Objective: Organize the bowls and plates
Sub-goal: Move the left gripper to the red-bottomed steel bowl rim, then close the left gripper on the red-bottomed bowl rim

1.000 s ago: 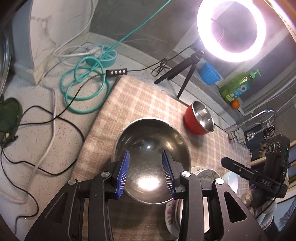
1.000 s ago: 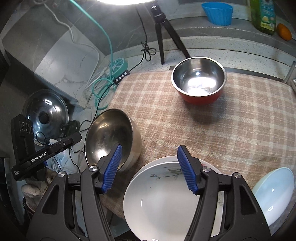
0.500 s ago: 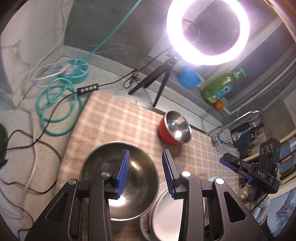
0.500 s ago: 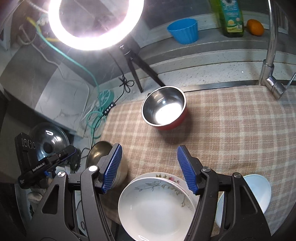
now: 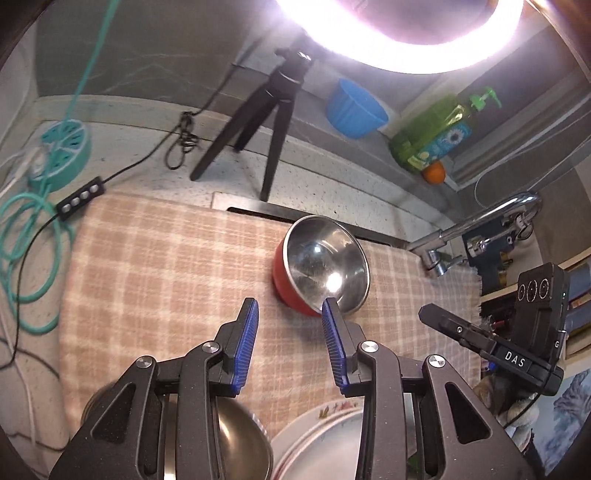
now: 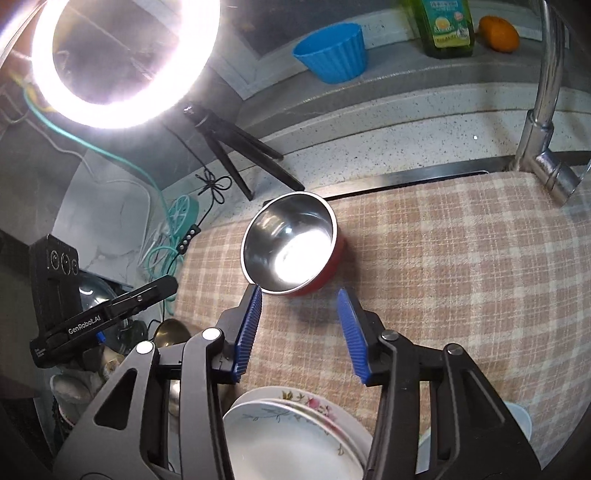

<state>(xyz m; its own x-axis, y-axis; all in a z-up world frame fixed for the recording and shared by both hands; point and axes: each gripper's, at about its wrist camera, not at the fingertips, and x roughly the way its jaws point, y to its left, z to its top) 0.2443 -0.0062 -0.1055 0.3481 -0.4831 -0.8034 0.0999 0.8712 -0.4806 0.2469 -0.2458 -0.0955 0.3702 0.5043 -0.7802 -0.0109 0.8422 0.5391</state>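
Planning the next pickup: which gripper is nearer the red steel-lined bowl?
Too close to call. Left gripper sits just left of the red steel-lined bowl; right gripper, closing on nothing, just below its rim.

A home kitchen: sink tap at two o'clock, dish soap on the ledge, speckled stone counter.

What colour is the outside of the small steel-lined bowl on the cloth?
Red; the bowl shows it best in the left wrist view.
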